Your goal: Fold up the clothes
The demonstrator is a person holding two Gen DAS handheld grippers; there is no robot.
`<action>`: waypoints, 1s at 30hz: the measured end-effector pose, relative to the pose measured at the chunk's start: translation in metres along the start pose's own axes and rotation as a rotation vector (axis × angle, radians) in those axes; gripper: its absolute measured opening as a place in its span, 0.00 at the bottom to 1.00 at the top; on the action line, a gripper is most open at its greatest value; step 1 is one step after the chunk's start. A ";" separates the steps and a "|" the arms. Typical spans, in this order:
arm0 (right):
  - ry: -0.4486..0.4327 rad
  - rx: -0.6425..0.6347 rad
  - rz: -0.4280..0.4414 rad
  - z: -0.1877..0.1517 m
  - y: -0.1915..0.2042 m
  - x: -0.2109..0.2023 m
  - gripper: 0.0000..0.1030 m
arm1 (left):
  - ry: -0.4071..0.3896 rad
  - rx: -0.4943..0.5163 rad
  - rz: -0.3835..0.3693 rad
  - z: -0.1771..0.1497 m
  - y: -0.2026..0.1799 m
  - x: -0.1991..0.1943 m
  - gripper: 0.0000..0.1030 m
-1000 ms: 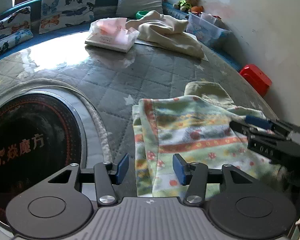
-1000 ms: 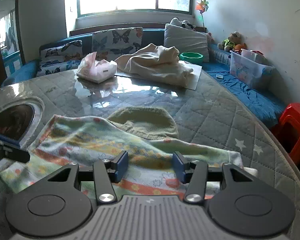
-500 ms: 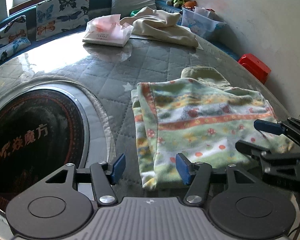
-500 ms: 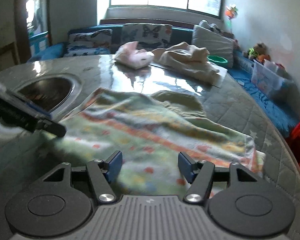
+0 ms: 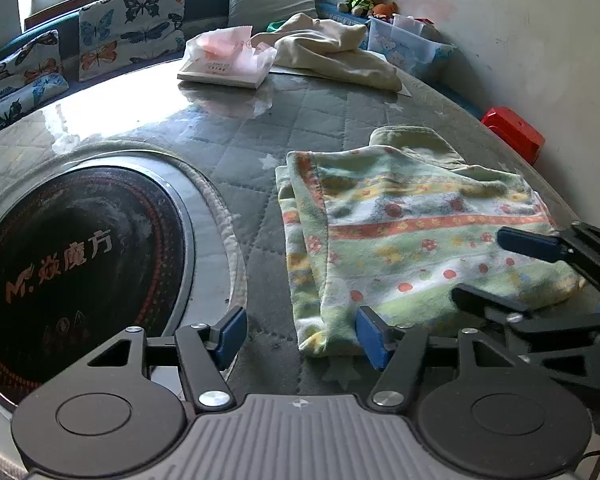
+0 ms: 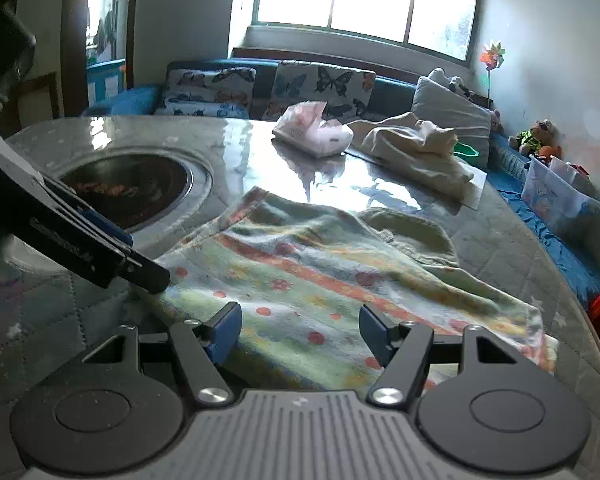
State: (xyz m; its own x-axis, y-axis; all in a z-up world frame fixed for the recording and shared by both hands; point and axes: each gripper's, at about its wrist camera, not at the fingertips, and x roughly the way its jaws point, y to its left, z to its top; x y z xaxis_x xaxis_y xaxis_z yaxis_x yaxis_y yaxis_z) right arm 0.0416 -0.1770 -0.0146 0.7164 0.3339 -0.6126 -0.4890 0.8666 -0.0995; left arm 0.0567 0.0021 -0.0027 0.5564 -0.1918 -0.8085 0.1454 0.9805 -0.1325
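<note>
A green garment [image 5: 412, 240] with orange stripes and red dots lies folded flat on the quilted table. An olive piece [image 5: 412, 142] sticks out from under its far edge. My left gripper [image 5: 300, 334] hovers at the garment's near left corner. Its jaws are opening, and the corner lies by the right pad without being pinched. My right gripper [image 6: 298, 330] hangs over the near edge of the garment [image 6: 340, 272]. Its jaws are opening too, with cloth below them and nothing gripped. Each wrist view shows the other gripper: right [image 5: 500, 272], left [image 6: 136, 252].
A round black cooktop [image 5: 72, 264] is set into the table on the left. A pink tissue pack [image 5: 228, 60] and a beige heap of cloth [image 5: 332, 56] lie at the far side. Beyond the table are a red stool [image 5: 512, 136], a plastic bin [image 5: 408, 44] and butterfly cushions [image 5: 132, 28].
Both pairs of jaws have spread wider. The right gripper has drawn back off the garment toward its near right edge and rolled. The garment now lies flat and free.
</note>
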 end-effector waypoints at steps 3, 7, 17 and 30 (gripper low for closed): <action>0.003 0.037 -0.003 -0.006 -0.008 -0.008 0.65 | 0.001 -0.005 -0.002 -0.001 0.001 0.001 0.62; 0.023 0.074 -0.011 -0.019 -0.019 -0.015 0.65 | 0.002 -0.007 -0.001 -0.001 0.001 0.002 0.63; 0.021 0.161 -0.035 -0.032 -0.039 -0.029 0.65 | 0.004 -0.007 0.012 -0.001 0.001 0.000 0.65; -0.008 0.126 0.000 -0.017 -0.022 -0.029 0.89 | -0.022 0.021 0.060 -0.009 -0.001 -0.013 0.85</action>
State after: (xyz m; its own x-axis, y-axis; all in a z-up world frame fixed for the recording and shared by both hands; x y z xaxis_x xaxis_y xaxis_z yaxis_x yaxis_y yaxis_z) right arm 0.0229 -0.2120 -0.0075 0.7207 0.3369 -0.6059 -0.4233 0.9060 0.0003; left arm 0.0417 0.0039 0.0028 0.5825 -0.1334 -0.8018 0.1279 0.9892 -0.0717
